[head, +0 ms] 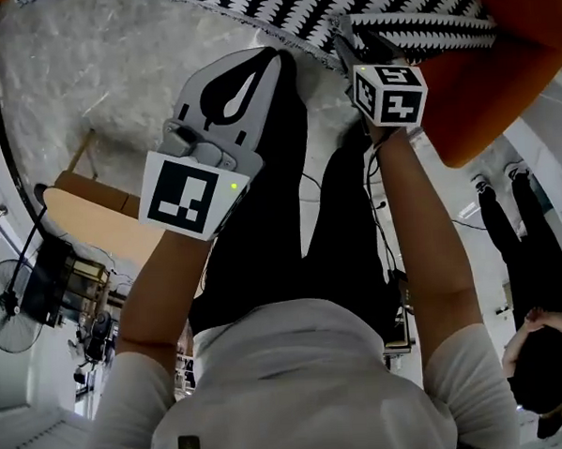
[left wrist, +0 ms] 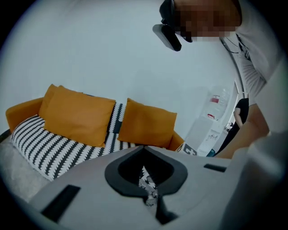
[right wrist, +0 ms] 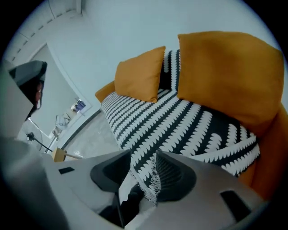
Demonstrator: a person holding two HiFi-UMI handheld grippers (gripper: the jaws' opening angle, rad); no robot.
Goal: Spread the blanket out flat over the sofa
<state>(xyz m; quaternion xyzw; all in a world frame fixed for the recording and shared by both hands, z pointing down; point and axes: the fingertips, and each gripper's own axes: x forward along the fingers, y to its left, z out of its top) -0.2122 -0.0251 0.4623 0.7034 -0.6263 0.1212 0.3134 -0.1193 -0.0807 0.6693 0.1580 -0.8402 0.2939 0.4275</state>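
Black-and-white patterned woven blanket (right wrist: pixel 180 130) on orange upholstered sofa (right wrist: pixel 265 170): left tongs (left wrist: pixel 145 152) pinching hem, right tongs (right wrist: pixel 144 155) gaping around fringe; unheld corner likely risking bunching.

Blanket (right wrist: pixel 180 121) over sofa (left wrist: pixel 20 112), two cushions on top.
In left gripper view, left cushion (left wrist: pixel 76 117) and right cushion (left wrist: pixel 146 123) side by side against backrest, strip of blanket between. Floor (head: pixel 95 78) before sofa. Blanket's front edge between right tongs (right wrist: pixel 144 155); left tongs (left wrist: pixel 144 147) to their left, apart from blanket. Fan (head: pixel 8 308) at head view's left, standing person (head: pixel 538 280) at its right, away from sofa.
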